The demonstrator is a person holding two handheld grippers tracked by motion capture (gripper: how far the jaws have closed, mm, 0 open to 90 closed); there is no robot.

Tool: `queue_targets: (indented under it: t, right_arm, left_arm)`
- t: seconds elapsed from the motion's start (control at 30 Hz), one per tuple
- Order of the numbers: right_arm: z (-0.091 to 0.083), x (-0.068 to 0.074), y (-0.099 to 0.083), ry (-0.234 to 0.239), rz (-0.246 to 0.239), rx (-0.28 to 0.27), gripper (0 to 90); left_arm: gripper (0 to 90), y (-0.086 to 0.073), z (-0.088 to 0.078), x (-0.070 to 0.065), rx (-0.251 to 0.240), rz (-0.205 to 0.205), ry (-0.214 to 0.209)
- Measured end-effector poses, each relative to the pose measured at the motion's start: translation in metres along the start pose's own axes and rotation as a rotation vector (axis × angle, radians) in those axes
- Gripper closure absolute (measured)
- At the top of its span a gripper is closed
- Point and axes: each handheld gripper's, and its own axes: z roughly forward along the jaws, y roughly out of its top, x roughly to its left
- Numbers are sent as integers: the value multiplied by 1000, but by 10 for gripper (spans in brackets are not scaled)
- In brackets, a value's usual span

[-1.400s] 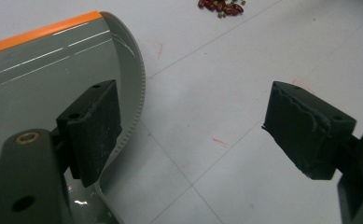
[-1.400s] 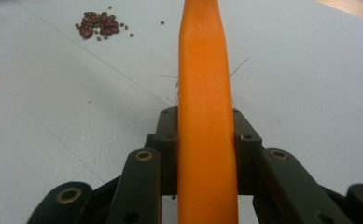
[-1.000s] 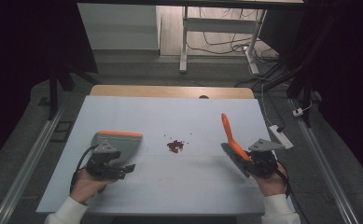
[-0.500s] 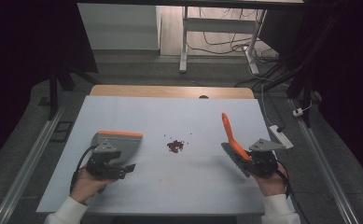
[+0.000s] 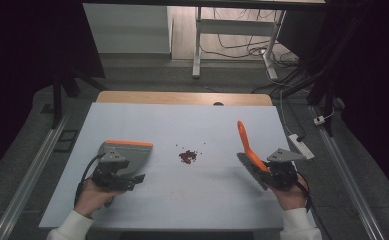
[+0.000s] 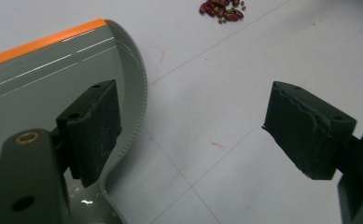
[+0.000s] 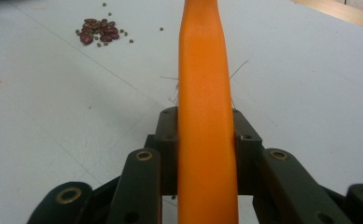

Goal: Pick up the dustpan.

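Brush clamped in right gripper: both jaws press the orange handle from either side, handle running up and away from the jaws. In the high view the bristle head sits on the table just beside that gripper, handle tip angled up toward the far edge.

Left gripper wide open, nothing between the jaws. One jaw hangs over the rim of the dustpan, whether it touches the pan I can't tell; other jaw over bare table. Pan is grey with an orange lip.

Landmark is the bean pile, small heap of dark red beans plus a few green ones, mid-table. Dustpan lies left of the pile, well apart. Brush stands right of the pile, well apart. Both hands are nearer the person's edge than the pile.
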Motion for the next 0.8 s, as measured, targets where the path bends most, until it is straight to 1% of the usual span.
queue_targets:
  t: [0.03, 0.07, 0.17, 0.2, 0.23, 0.27, 0.33, 0.37, 0.4, 0.47, 0.5, 0.53, 0.57, 0.7, 0.73, 0.77, 0.8]
  right_arm:
    - [0, 0, 0, 0, -1, -2, 700]
    - [0, -1, 0, 1, 1, -3, 700]
    - [-1, -2, 0, 3, 9, -10, 700]
    - [-1, -2, 0, 4, 10, -12, 700]
    - [-2, -2, 0, 7, 9, -14, 700]
    - [-2, -2, 0, 8, 7, -15, 700]
    - [-2, -2, 0, 7, 1, -16, 700]
    - [-2, -2, 0, 7, 1, -16, 700]
    - [-3, -2, 0, 6, 1, -17, 700]
    - [-3, -2, 0, 4, 4, -17, 700]
    - [-3, -2, 0, 3, 4, -17, 700]
    - [-3, -2, 0, 4, 3, -17, 700]
    - [-2, -1, 0, 5, 2, -16, 700]
    - [-1, 1, 1, 3, -4, -12, 700]
    - [-1, 1, 2, 3, -8, -12, 700]
    - [-1, 2, 2, 4, -13, -13, 700]
    - [-1, 2, 3, 5, -18, -12, 700]
  left_arm:
    - [194, 2, -2, 0, 0, -12, 8]
    - [195, 2, -2, 0, 0, -12, 8]
    - [195, 4, -6, 0, 3, -32, 16]
    - [195, 5, -8, 1, 14, -54, 22]
    - [196, 7, -9, 2, 21, -66, 27]
    - [198, 7, -9, 2, 21, -66, 27]
    - [204, 9, -12, 3, 23, -85, 43]
    - [205, 11, -15, 4, 22, -101, 51]
    - [205, 12, -16, 4, 25, -105, 54]
    - [205, 12, -16, 5, 29, -108, 55]
    - [205, 11, -15, 6, 43, -121, 59]
    - [205, 11, -15, 6, 43, -121, 59]
    - [205, 9, -15, 9, 59, -144, 72]
    - [204, 5, -14, 13, 84, -164, 83]
    - [204, 3, -15, 15, 95, -179, 90]
    - [204, 3, -15, 15, 95, -179, 90]
    - [204, 2, -15, 17, 99, -189, 94]
